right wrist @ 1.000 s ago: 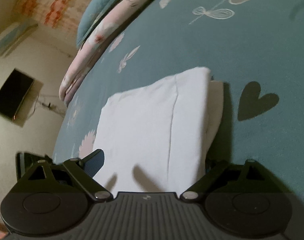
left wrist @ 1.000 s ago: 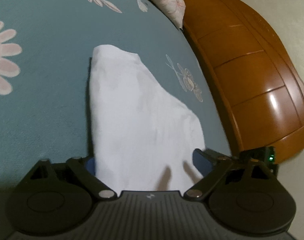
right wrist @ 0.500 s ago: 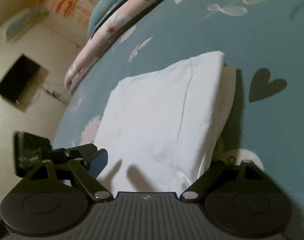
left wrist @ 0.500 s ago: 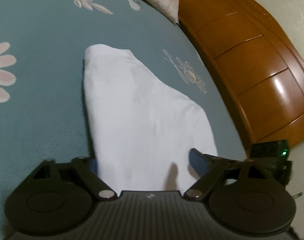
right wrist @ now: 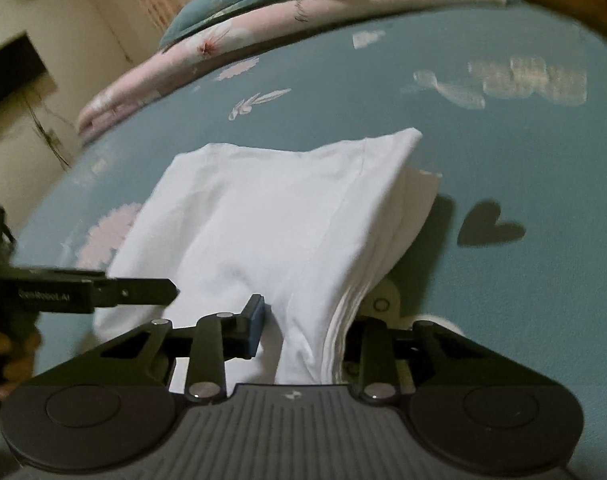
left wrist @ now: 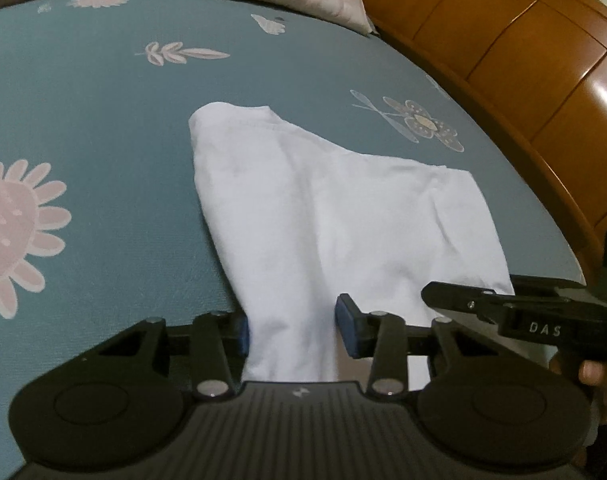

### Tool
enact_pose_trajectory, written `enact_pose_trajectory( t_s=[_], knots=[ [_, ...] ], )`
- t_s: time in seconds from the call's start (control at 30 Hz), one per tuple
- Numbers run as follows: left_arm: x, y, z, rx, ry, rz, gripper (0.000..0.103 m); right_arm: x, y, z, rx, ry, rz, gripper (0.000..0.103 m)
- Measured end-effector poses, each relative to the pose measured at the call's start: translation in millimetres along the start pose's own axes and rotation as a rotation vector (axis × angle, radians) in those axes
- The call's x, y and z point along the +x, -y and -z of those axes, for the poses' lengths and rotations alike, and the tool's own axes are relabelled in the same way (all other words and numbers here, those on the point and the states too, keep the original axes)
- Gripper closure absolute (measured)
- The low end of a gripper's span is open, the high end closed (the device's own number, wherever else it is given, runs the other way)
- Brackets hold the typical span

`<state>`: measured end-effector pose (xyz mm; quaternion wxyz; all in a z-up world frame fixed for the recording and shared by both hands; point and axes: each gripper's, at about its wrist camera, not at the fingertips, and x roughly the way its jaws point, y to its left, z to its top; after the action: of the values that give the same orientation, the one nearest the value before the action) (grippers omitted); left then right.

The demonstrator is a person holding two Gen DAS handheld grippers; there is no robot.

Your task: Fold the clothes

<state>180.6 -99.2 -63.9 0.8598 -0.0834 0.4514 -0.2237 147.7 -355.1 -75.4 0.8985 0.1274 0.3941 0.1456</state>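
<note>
**Both claws closing on the near edge of the white garment**

My left claw [left wrist: 291, 330] has the near edge of the white garment [left wrist: 323, 216] between its blue pads [left wrist: 345, 330]. Jaws have just been closing. Left pad sits against the cloth; right pad looks to be at its edge, a thin gap may remain. Can't tell for sure that it's clamped.

My right claw [right wrist: 303, 330] is the same story on the other near corner. Jaws have just been closing, with the cloth bunched up between them. Left pad [right wrist: 255, 324] is just beside the fabric, right pad is hidden behind the stacked layers, so the grip can't be confirmed here either.

Garment lies folded on the teal bedsheet [left wrist: 83, 120], several layers visible at its right edge in the right wrist view. The near edge rises up into both claws; the far end rests flat on the sheet.

Each claw shows at the edge of the other's view. Pink quilt [right wrist: 175, 60] along the far side of the bed, wooden bed frame [left wrist: 543, 60] to the right in the left wrist view.
</note>
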Motion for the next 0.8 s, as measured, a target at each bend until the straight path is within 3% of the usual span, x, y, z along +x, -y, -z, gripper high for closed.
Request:
enact_pose_trajectory(
  t_s=[0.2, 0.43, 0.8],
  knots=[
    [-11.3, 15.7, -5.7, 0.031, 0.032, 0.014, 0.077, -14.6, -14.9, -0.2, -0.063, 0.039, 0.049, 0.079],
    [-13.9, 52.9, -14.5, 0.084, 0.033, 0.022, 0.079, -42.3, -26.8, 1.1, -0.142, 0.114, 0.094, 0.081],
    [-2.8, 131.0, -19.2, 0.181, 0.05, 0.096, 0.079, -102.0, 14.9, -2.0, -0.105, 0.242, 0.211, 0.081]
  ],
)
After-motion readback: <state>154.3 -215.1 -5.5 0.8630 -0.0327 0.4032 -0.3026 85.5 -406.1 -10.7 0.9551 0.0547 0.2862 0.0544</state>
